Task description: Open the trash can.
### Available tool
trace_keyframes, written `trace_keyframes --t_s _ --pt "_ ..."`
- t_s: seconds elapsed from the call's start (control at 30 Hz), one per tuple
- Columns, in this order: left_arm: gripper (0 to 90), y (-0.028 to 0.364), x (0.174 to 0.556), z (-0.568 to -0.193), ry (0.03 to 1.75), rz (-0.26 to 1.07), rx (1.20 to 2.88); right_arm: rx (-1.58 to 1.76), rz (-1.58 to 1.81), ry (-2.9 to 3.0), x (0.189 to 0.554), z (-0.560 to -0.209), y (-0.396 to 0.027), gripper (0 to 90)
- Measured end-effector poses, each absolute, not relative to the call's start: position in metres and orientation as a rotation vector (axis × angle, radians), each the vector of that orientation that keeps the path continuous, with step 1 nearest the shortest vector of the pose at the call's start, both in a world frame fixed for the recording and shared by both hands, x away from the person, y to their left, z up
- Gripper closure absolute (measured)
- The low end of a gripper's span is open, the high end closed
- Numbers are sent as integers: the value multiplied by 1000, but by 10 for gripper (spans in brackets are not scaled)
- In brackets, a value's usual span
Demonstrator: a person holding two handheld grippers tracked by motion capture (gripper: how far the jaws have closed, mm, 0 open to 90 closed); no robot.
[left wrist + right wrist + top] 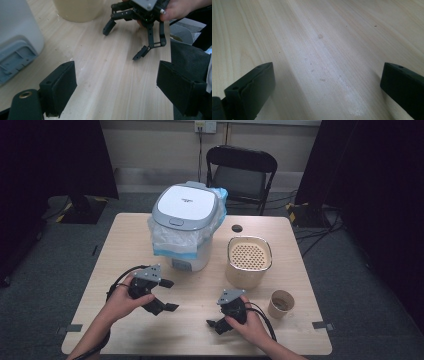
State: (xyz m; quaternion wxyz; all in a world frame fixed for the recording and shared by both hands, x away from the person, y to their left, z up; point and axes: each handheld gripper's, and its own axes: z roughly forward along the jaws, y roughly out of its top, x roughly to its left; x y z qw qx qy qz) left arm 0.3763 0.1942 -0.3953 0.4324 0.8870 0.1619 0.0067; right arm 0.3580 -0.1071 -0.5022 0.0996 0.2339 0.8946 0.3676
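- A pale wooden desk [200, 330] stands in a dim room with a grey floor. A black folding chair [242, 167] sits beyond its far edge.
- At the back of the desk, left of centre, is a white bin [187, 205] with its lid closed and a blue-white plastic bag hanging out round the rim.
- Just right of the bin stands a beige tub [249, 262] with a top full of small holes.
- A paper cup [281, 304] stands upright near the front right corner, close to the person's right hand.
- The left gripper [169, 295] is held over the front left of the desk, in front of the bin. Its fingers are spread wide and hold nothing.
- The right gripper [217, 315] is low over the front of the desk, between the tub and the person and just left of the cup. Its fingers are also spread wide, with bare wood between them.
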Motion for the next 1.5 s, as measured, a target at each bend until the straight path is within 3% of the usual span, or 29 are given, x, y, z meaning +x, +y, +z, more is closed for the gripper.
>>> trace_keyframes --t_s 0.6,1.5 --pt "161 194 398 -342 407 60 2226 692 1090 2641 358 -502 -107 0" --pt "161 194 418 -296 420 100 2208 692 1089 2640 358 -502 -107 0"
